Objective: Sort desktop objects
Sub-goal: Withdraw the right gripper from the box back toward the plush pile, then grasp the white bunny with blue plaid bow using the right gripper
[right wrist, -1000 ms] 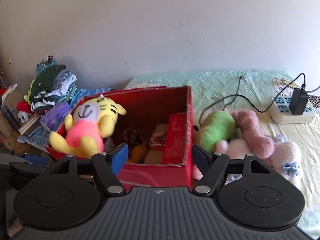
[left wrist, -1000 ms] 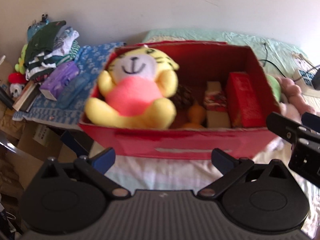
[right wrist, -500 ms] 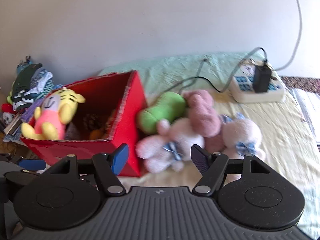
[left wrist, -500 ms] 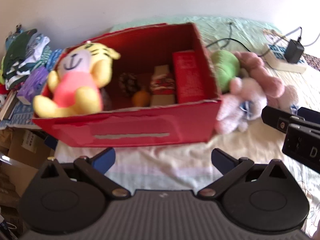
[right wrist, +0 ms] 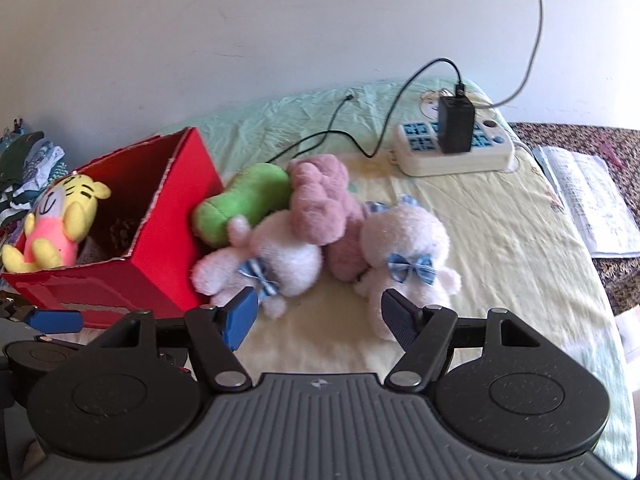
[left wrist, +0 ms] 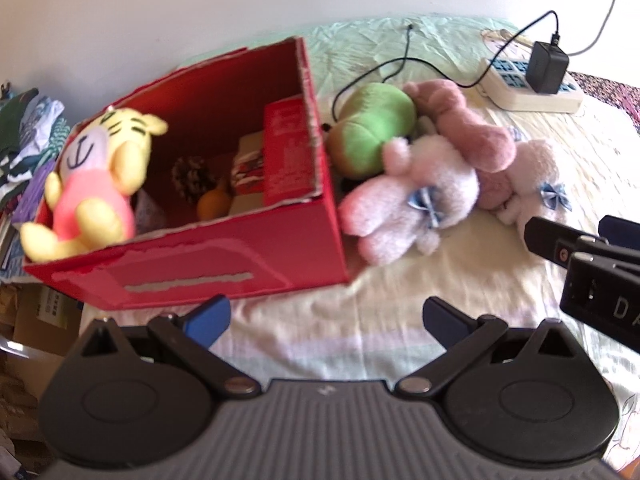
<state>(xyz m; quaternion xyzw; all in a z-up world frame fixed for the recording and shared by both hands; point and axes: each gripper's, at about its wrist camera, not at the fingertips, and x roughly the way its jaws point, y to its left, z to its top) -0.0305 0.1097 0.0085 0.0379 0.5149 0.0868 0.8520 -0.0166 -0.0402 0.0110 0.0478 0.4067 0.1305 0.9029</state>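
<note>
A red cardboard box stands on the bed with a yellow tiger plush at its left end, plus a red carton, a pine cone and an orange. Right of the box lie a green plush, a dusty pink plush and two pale pink plush with blue bows. My left gripper is open and empty, in front of the box. My right gripper is open and empty, just before the pale pink plush.
A white power strip with a black charger and cables lies at the back right. An open booklet lies at the right edge. Folded clothes are piled left of the box. A wall runs behind the bed.
Both views have swung right: the box has shifted left in the frames and the plush pile and power strip have come into view. Both grippers stayed open.
</note>
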